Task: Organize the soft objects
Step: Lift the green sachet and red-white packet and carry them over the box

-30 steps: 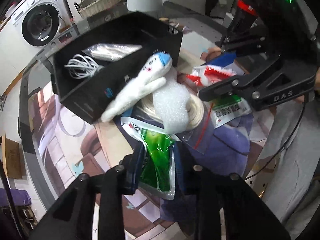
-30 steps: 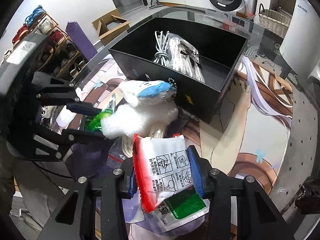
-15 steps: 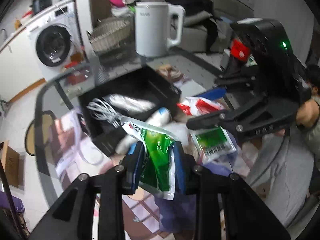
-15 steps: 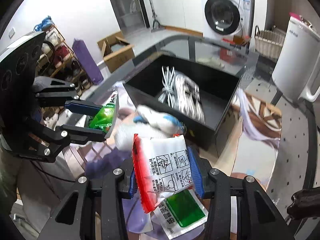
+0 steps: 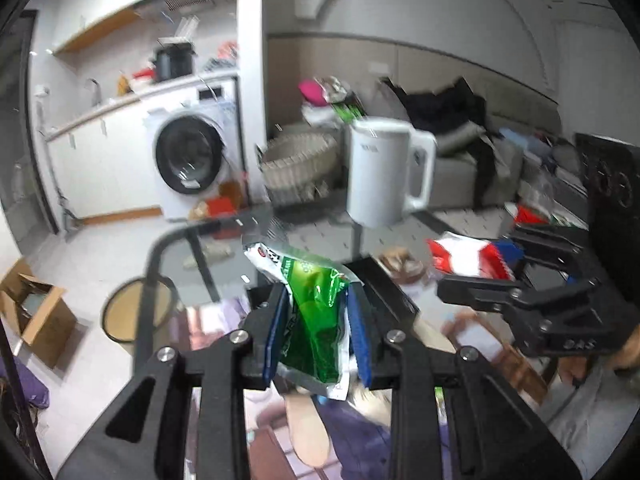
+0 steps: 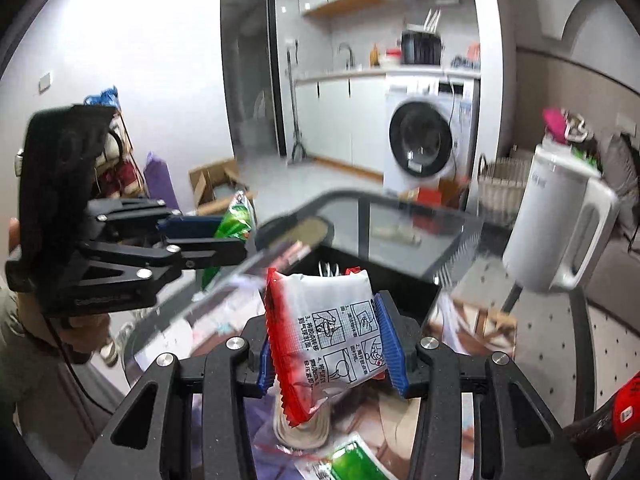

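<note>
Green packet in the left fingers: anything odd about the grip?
Slightly. The green packet sits skewed and crumpled in the left gripper, top corner leaning left, bottom edge hanging below the pads. The red and white packet in the right gripper is tilted too.

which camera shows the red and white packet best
The right wrist view: the red and white packet fills the centre, clamped in the right gripper, its printed diagrams readable. The left wrist view shows it only small, blurred and side-on.
</note>
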`<state>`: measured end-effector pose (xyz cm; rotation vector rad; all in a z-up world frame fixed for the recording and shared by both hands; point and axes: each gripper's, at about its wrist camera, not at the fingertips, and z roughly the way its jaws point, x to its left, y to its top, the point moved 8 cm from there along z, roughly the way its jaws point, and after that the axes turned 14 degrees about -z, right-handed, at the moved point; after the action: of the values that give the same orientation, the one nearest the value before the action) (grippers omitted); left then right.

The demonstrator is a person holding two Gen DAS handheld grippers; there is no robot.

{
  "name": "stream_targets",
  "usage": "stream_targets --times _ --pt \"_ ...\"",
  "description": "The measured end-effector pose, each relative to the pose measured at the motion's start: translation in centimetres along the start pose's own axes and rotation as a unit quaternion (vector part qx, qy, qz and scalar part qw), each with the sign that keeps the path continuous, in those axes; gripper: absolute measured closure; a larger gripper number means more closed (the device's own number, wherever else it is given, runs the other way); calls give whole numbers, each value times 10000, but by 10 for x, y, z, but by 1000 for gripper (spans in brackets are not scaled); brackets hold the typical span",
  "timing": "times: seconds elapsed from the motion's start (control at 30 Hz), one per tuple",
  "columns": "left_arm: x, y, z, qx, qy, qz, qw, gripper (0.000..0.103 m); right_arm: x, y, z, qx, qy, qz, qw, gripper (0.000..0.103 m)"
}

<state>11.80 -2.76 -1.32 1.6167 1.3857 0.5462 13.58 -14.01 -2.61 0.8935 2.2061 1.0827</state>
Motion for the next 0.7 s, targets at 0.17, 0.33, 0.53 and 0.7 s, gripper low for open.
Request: stream_targets --times 0.17,0.33,0.53,0.7 --pt "2 15 -19 -730 272 53 9969 75 -2 20 -25 -697 -381 -102 9968 59" --pt "7 27 -40 -1324 408 -36 9903 75 -2 33 -51 -1292 -635 -188 9894 59" --pt "10 32 -58 -1725 461 -43 9839 75 0 44 -77 -1860 -892 -208 9783 59" --pt "12 35 -63 -1789 452 -84 9828 75 4 48 -88 -2058 -968 -251 9735 59"
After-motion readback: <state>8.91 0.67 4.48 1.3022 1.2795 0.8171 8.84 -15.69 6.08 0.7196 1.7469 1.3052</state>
